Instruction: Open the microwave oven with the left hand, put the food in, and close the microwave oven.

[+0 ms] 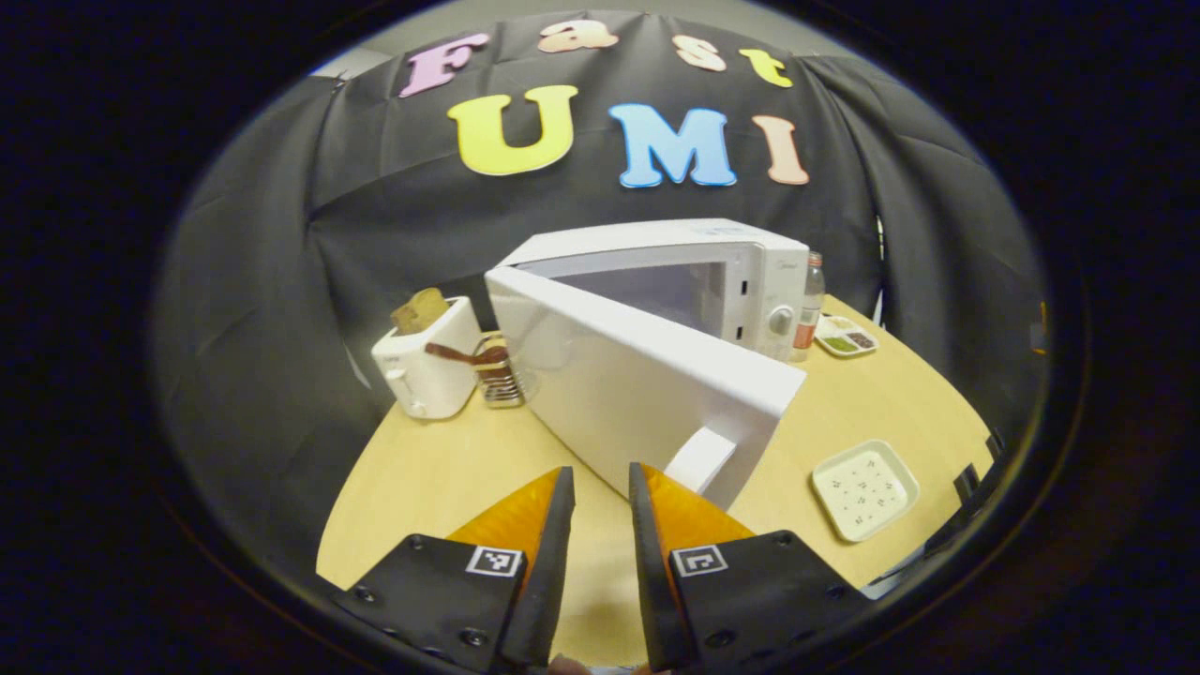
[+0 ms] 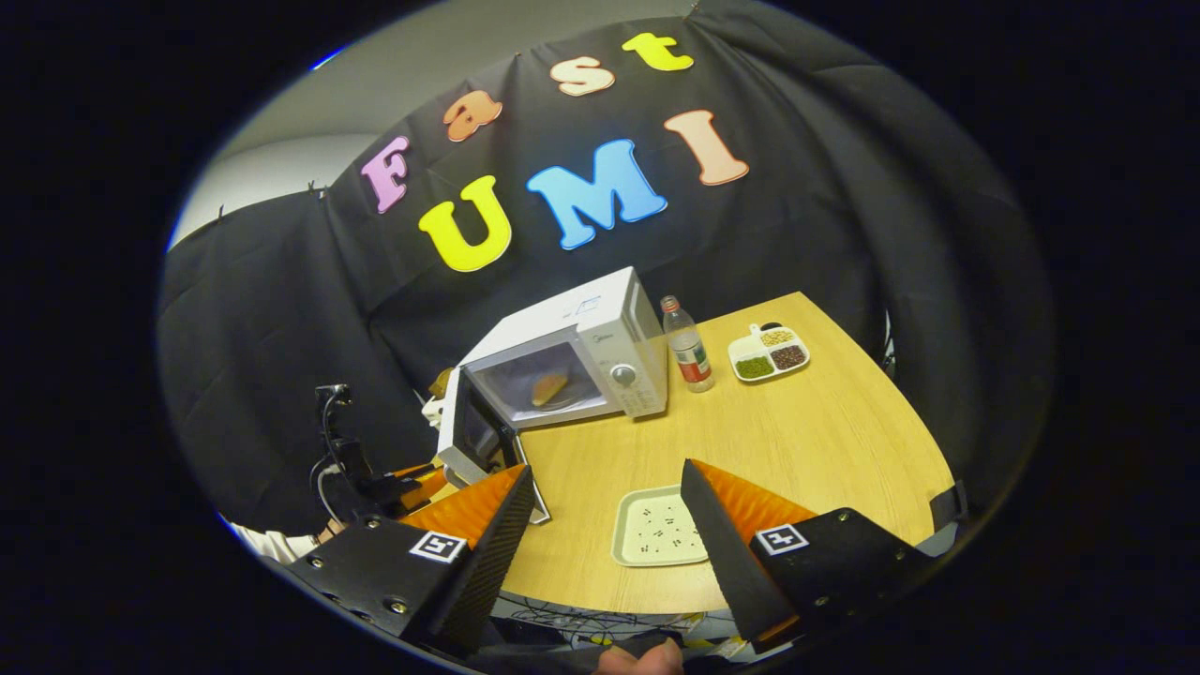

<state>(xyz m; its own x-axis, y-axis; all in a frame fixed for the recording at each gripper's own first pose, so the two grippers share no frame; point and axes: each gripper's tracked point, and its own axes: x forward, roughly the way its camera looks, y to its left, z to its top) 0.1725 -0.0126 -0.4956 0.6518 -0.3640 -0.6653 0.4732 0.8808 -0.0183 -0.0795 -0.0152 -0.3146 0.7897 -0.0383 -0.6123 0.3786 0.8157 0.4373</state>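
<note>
The white microwave (image 1: 750,272) stands at the back of the wooden table (image 1: 441,469). Its door (image 1: 637,375) is swung partway out toward me, outer face and handle (image 1: 698,459) showing. My left gripper (image 1: 600,472) hovers just in front of the door's lower edge, left of the handle. Its fingers are a narrow gap apart with nothing between them. In the right gripper view the food (image 2: 548,387), a brownish bun, lies inside the microwave (image 2: 600,328) behind the open door (image 2: 478,431). My right gripper (image 2: 607,467) is wide open and empty above the table's front.
A white toaster (image 1: 427,370) holding bread and a small wire rack (image 1: 497,370) stand left of the microwave. A bottle (image 2: 687,347) and a divided dish (image 2: 769,353) of beans sit to its right. A pale square tray (image 2: 659,527) lies near the front edge.
</note>
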